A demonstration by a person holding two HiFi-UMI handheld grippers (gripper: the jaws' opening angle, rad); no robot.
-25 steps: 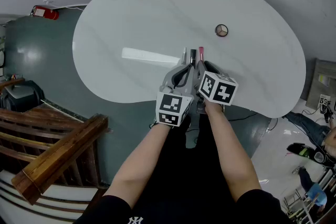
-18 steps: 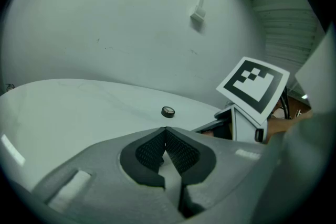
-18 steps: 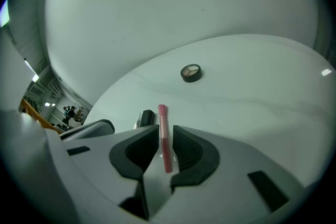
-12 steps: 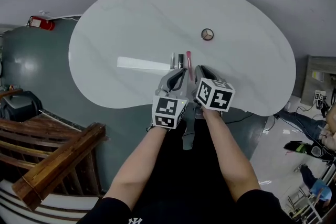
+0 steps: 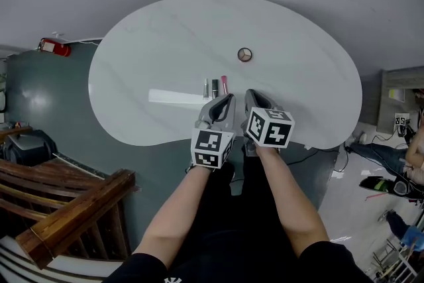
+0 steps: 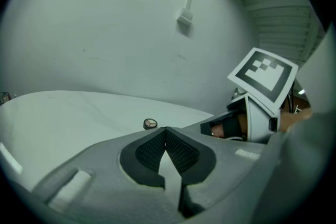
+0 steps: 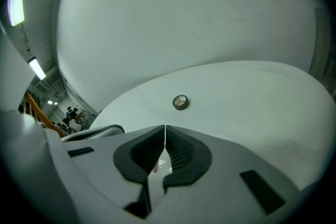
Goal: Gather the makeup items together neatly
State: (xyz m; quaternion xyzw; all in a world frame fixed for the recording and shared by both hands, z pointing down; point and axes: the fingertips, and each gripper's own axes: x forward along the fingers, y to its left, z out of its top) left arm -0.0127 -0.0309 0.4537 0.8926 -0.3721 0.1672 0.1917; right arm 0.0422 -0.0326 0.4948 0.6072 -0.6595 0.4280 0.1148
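Three slim makeup sticks (image 5: 214,87) lie side by side on the white table (image 5: 298,96), the right one pink. A round eyeshadow compact (image 5: 244,55) sits farther back, also seen as a compact (image 6: 150,124) in the left gripper view and a compact (image 7: 180,103) in the right gripper view. My left gripper (image 5: 229,97) and right gripper (image 5: 250,94) hover side by side just on the near side of the sticks, near the table's front edge. The left gripper (image 6: 166,129) is shut and empty. The right gripper (image 7: 165,126) has just been closing and is shut with nothing between its pads.
The table's curved front edge (image 5: 199,136) runs just under my hands. A wooden railing (image 5: 73,202) stands at lower left and a red extinguisher (image 5: 55,46) lies on the floor at left. Gear and people are at far right (image 5: 397,175).
Both grippers have lifted and drawn back from the three sticks toward the table's front edge. The sticks stay in their row.
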